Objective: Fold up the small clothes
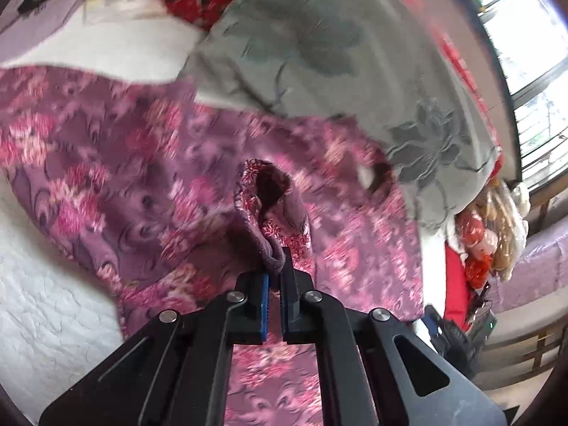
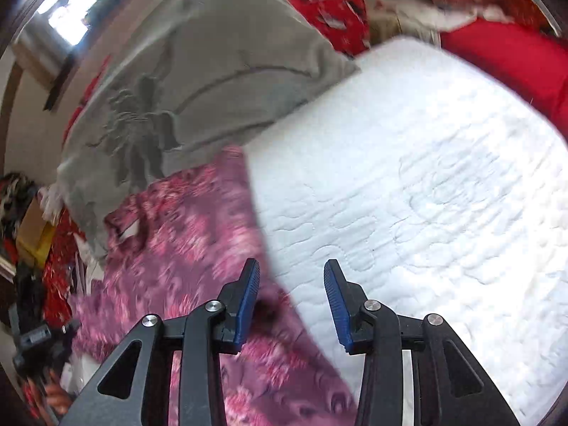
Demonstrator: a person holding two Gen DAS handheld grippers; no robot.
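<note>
**Two grippers, one hem pinched**

Left gripper is clamped on a bunched hem of the floral garment, which lies spread on the white mattress beside the grey pillow. Right gripper stands partly open, empty, over the garment's edge. Next: grip that edge, then fold across.

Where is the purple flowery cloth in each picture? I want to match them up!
Left wrist view: the purple flowery cloth fills the middle and left, and the left gripper pinches a bunched fold of it.
Right wrist view: it lies at the lower left, under the left finger of the open right gripper.
Shared landmark: the grey flower-patterned blanket sits just above the cloth in both views.
</note>
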